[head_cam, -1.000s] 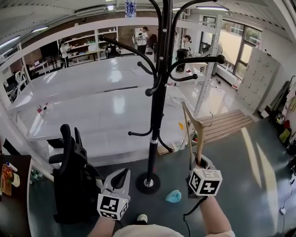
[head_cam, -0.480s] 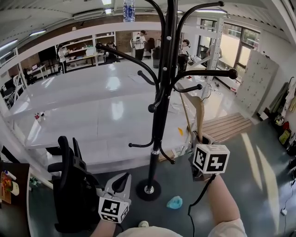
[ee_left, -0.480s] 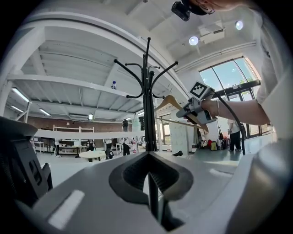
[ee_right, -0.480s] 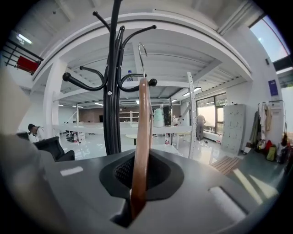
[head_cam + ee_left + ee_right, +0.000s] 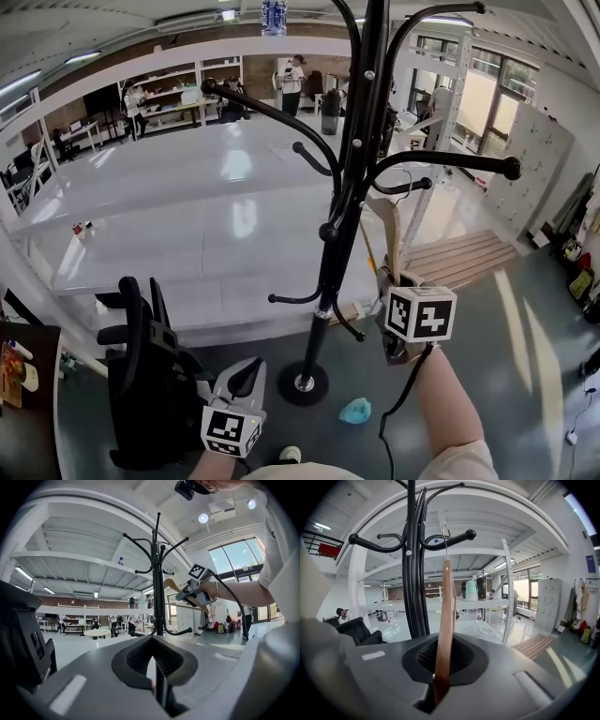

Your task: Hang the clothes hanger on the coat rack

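Lifted and swung closer, my right gripper (image 5: 394,279) pinches the hanger (image 5: 391,236) upright just right of the rack (image 5: 323,272), hook topmost beneath its long peg (image 5: 450,160); left gripper (image 5: 246,373), jaws together, empty, idles lower left of it.

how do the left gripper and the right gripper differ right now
The right gripper is shut on the wooden hanger; the left gripper is shut on nothing. The right gripper is held up beside the pole of the coat rack, while the left gripper sits lower, near the black chair. Both carry a marker cube and face the coat rack.
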`<state>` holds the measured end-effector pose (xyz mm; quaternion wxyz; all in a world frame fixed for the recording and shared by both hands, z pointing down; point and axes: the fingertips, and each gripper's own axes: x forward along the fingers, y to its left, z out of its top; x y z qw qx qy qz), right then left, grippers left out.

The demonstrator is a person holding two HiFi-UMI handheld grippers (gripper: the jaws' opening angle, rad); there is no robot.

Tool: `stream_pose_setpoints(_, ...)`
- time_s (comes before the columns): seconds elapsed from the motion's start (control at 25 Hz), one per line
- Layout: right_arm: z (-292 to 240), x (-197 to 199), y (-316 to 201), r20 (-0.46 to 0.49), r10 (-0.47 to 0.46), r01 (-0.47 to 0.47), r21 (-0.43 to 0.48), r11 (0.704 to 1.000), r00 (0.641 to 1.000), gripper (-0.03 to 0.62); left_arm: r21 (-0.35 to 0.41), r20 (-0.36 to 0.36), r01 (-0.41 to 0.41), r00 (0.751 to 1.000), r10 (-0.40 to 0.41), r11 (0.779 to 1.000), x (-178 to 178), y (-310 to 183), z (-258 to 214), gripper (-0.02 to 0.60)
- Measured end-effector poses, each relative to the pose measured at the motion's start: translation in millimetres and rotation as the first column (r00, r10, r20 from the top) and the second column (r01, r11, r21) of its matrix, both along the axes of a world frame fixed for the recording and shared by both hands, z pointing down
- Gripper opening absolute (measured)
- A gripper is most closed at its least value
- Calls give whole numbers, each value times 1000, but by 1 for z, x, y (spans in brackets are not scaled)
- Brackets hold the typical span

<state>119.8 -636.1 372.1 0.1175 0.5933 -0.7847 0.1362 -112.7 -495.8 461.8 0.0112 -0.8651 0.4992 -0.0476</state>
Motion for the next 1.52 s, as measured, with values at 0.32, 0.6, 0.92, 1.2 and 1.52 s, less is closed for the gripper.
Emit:
stream_pose_setpoints(0.32,24,-17,-12,17,-31,32,-44,998,999,29,-21,-1,36,999,-36,999,-13,-3,10,0)
stream_pose_setpoints(0.6,33,-18,-9,12,-24,24,-30,999,1000,29,-22,3,47,999,-47,999,-15,2,10,0)
stream_pose_setpoints(0.92,25,-17,3,22,-23,22,63,998,999,73,-19,11,35,999,-35,999,-8,14,9,0)
stream_pose_setpoints(1.2,-16,-8,35,16,23,-26,272,962,1000,247,1,10,38,999,-38,999,-5,25,0,0)
stream_pose_setpoints(1.52,-36,18,112,46,65,-78,402,912,997,130,55,2,13,1000,-14,998,15,44,-19,0)
